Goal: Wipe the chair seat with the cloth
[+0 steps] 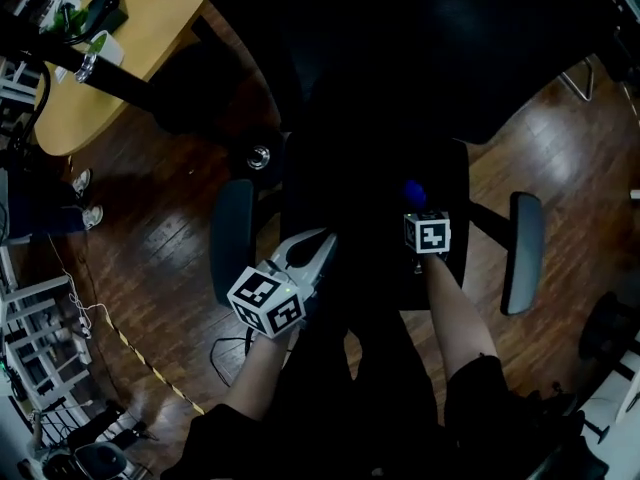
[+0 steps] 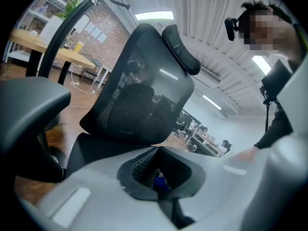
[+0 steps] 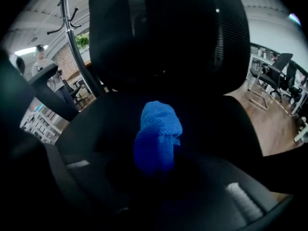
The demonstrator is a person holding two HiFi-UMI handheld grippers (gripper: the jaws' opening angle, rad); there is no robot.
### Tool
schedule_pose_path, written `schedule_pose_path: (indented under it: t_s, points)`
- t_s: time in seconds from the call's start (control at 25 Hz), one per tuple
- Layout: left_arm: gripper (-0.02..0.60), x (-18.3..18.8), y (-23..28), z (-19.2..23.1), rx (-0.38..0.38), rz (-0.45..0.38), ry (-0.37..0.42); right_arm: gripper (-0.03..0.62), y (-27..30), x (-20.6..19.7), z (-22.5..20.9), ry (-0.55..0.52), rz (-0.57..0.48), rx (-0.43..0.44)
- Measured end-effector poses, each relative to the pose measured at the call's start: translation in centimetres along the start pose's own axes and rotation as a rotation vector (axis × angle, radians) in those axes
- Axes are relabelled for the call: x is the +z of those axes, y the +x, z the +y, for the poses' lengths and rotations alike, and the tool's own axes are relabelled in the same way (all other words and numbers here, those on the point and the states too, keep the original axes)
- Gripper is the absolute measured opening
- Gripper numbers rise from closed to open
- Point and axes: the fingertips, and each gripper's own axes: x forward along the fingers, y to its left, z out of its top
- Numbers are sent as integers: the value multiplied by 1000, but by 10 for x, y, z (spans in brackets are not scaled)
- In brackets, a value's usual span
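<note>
A black office chair fills the middle of the head view, its seat [image 1: 372, 203] very dark. My right gripper [image 1: 415, 206] hovers over the seat's middle, shut on a bunched blue cloth [image 1: 413, 190]. In the right gripper view the cloth [image 3: 158, 131] sticks out from the jaws toward the seat [image 3: 216, 124] and the mesh backrest [image 3: 168, 37]. My left gripper [image 1: 325, 240] is at the seat's front left, jaws shut with nothing held. Its view looks across the seat [image 2: 96, 148] at the backrest [image 2: 139, 100]; a bit of blue [image 2: 160, 181] shows through the hollow between the closed fingers [image 2: 96, 186].
Armrests stand on both sides, left [image 1: 232, 238] and right [image 1: 524, 253]. A wooden table [image 1: 130, 38] is at the far left, and a cable [image 1: 225, 353] lies on the wood floor. A coat rack [image 3: 72, 28] stands behind the chair. A person [image 2: 274, 105] is close on the right.
</note>
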Motion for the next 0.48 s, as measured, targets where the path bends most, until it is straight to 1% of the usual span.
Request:
schedule_pose_path:
  t_s: [0.12,0.24,0.32,0.48]
  points:
    - [3,0,7,-4,-11,16,9,40,-26,-14,-43,23,17,-75]
    - [3,1,12,-11,-14,19,12,40,-51,-15,-67,-25,8,-130]
    - [3,4,15,-15,-22,14,16,40,-55,-14,-73,-45,1,-146]
    - [3,6,13,-17,-15,2,25,40,-48,-26,-76,-7,2,-138]
